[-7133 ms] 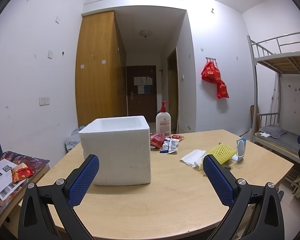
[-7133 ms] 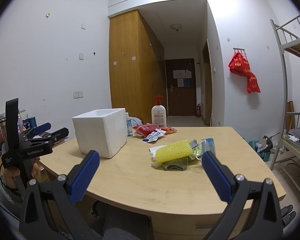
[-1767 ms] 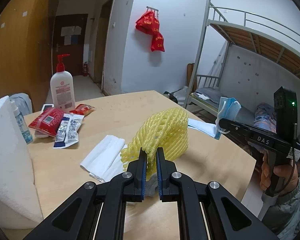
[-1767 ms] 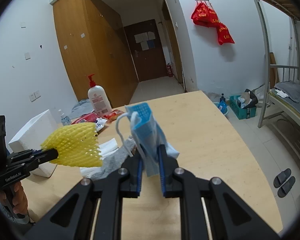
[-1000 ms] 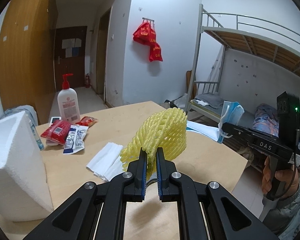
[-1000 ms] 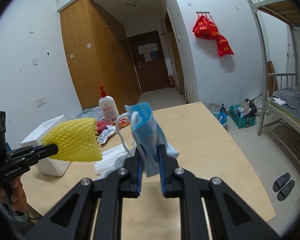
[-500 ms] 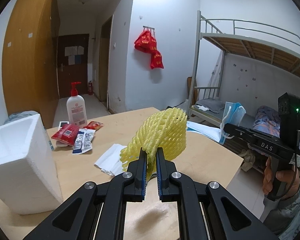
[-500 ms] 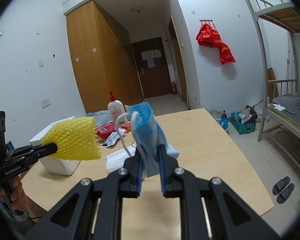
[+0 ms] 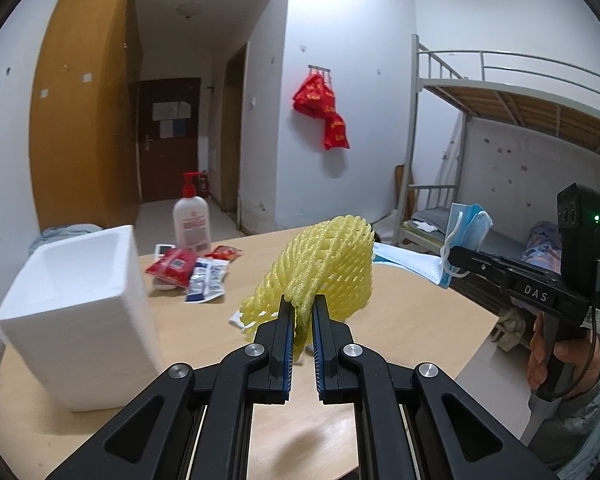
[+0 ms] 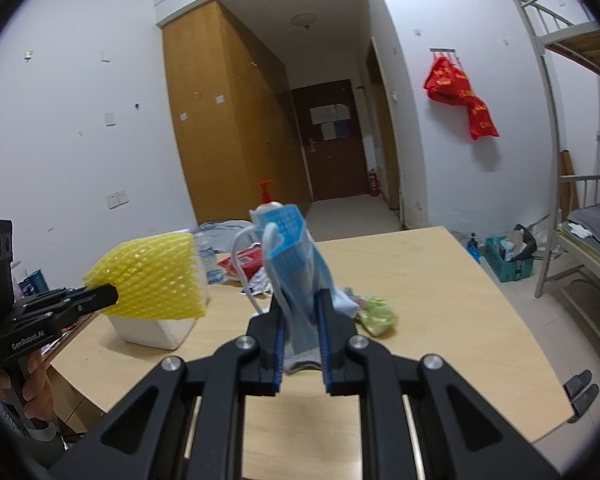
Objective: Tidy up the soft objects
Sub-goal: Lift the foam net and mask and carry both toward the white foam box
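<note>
On the wooden table (image 9: 400, 304) stands a foam box (image 9: 80, 312); left gripper (image 9: 300, 314) clamps yellow netting (image 9: 328, 264), right gripper (image 10: 300, 312) a mask (image 10: 296, 256).

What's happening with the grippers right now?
Left gripper shut on yellow foam net. Right gripper shut on blue face mask. Both lifted off table. White foam box open, unobstructed.

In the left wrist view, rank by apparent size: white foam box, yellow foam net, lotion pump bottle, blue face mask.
1. white foam box
2. yellow foam net, though it is nearest the camera
3. lotion pump bottle and blue face mask look alike; no ranking.
</note>
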A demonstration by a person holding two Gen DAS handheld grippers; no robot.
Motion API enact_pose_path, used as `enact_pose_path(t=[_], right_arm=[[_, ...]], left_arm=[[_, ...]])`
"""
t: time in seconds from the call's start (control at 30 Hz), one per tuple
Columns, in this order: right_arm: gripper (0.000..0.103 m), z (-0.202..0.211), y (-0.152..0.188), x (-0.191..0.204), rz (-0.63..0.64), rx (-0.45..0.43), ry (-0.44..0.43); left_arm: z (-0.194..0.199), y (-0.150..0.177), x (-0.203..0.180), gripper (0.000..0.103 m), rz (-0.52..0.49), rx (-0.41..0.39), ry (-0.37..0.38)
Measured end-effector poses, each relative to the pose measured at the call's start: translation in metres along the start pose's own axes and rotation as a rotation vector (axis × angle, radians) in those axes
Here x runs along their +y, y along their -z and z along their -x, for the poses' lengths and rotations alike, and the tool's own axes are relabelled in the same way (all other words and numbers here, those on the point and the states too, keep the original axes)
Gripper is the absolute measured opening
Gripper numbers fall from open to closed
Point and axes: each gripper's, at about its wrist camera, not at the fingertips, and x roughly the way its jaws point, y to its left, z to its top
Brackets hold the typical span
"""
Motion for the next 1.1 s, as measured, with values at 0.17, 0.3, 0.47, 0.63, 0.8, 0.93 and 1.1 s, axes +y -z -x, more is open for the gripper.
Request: enact_pose_path(t=[0.17,0.3,0.47,0.63,0.8,0.93,1.1], right_arm=[[0.018,-0.01,-0.002,0.018,0.031,0.008,-0.055],[0.018,-0.017,-0.002,0.03,0.052,0.015,-0.101],[0.018,-0.024,-0.005,0.047,0.079,0.017,-0.157],[0.018,-0.032,-0.008,0.065,0.108,0.02,-0.212],[0.018,-0.04,-0.007,0.082,0.121,0.029,-0.268],[0.018,-0.047,-0.008,0.095,0.134,0.033,-0.314],[0.018,-0.053,-0.01,0.115,0.157,0.037,-0.371]], left_arm=[[0.021,0.006,0.014,0.009,0.02,-0.022,-0.049],[0.034,0.009,0.024,0.009,0.043,-0.027,-0.097],[0.053,0.012,0.033,0.009,0.063,-0.049,-0.154],[0.069,0.016,0.048,0.009,0.085,-0.064,-0.208],[0.087,0.021,0.061,0.009,0.112,-0.075,-0.268],[0.098,0.026,0.073,0.009,0.131,-0.079,-0.313],[0.114,0.028,0.084,0.009,0.152,-0.095,-0.373]])
